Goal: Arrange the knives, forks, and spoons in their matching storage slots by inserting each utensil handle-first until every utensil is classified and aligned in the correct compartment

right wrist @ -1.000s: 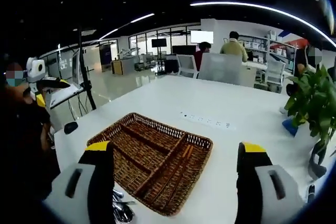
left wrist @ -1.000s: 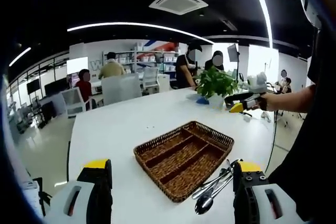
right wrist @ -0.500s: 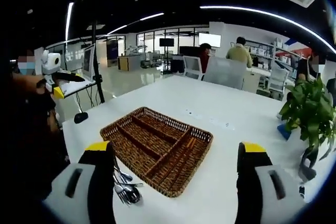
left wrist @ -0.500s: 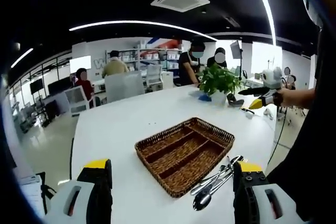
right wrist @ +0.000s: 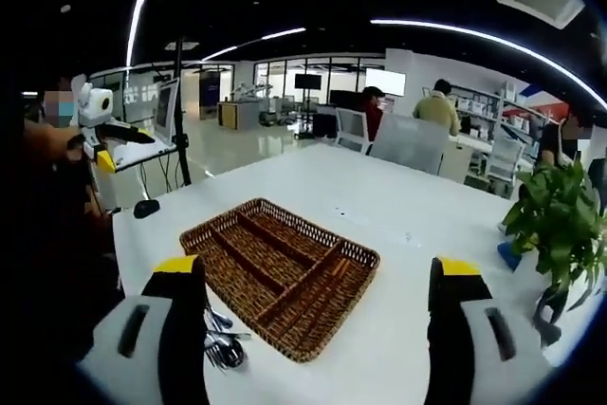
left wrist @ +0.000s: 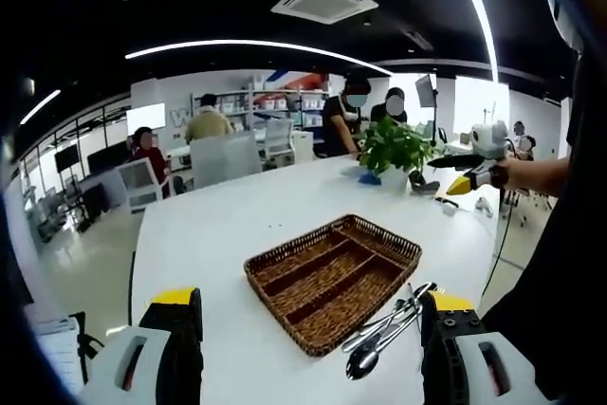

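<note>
— Where has the cutlery got to?

— On the white table [left wrist: 218,225], in a small heap of spoons and forks [left wrist: 384,334] lying just beside one long edge of the wicker tray [left wrist: 332,277]. The right gripper view catches the same heap [right wrist: 223,343] low down, half hidden behind that gripper's jaw.

— And the tray [right wrist: 280,277] itself?

— Brown woven wicker with long dividers; the slots I can see hold nothing. (I cannot pick out a knife in that heap; the pieces overlap too much.)

— What about the grippers?

— The left gripper [left wrist: 308,358] hangs above the near edge of the table, jaws spread wide with yellow tips, nothing between them. The right gripper [right wrist: 318,348] is likewise wide apart and empty-handed, facing the tray from the other side. Each one also appears in the other's view, held up in a hand: the right one [left wrist: 474,173] out by the potted plant [left wrist: 389,149], the left one [right wrist: 100,130] off at the side.

— Anything else about?

— Office chairs [left wrist: 223,158] at the far end of the table.
</note>
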Action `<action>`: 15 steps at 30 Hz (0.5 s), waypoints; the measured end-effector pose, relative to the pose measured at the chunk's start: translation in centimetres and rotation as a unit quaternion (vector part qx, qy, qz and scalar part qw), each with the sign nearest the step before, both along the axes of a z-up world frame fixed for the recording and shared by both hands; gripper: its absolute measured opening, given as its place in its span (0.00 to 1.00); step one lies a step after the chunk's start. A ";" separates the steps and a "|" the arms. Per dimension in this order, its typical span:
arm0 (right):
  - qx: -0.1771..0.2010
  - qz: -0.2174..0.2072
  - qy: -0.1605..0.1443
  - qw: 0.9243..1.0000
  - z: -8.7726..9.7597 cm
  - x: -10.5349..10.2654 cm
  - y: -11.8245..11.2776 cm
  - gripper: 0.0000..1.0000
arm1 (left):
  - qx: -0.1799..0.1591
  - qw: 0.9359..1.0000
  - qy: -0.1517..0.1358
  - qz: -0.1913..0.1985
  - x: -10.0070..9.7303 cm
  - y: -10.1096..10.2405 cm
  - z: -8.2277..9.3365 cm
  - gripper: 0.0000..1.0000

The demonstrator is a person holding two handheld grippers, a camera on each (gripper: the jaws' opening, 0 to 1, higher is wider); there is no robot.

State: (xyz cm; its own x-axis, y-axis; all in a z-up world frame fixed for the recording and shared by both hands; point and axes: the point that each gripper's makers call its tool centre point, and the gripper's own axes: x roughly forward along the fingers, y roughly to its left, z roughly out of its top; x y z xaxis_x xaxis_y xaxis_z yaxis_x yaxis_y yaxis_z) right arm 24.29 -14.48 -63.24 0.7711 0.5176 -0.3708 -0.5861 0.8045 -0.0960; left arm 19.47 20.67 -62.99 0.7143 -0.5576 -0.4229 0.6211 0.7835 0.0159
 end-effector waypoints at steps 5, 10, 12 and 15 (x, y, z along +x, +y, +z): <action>-0.006 0.060 -0.023 0.998 1.7 -0.2 1.9 1.00 | 0.002 1.000 -0.005 0.000 0.0 0.2 0.5 1.00; -0.021 0.099 -0.032 0.994 2.7 -0.1 3.5 1.00 | 0.004 1.000 -0.006 -0.001 -0.2 0.4 0.7 1.00; -0.023 0.100 -0.030 0.994 2.5 0.1 3.6 1.00 | 0.004 1.000 -0.006 0.000 -0.3 0.5 0.7 1.00; -0.021 0.102 -0.031 0.994 2.6 0.1 3.8 1.00 | 0.005 1.000 -0.005 0.001 -0.6 0.5 0.7 1.00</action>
State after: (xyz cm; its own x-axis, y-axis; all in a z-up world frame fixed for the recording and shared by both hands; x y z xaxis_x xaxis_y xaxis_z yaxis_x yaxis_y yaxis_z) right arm 24.36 -10.65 -60.67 0.6741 0.6502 -0.3505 -0.7283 0.6642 -0.1685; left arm 18.85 21.21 -62.30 0.7192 -0.5521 -0.4220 0.6197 0.7843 0.0300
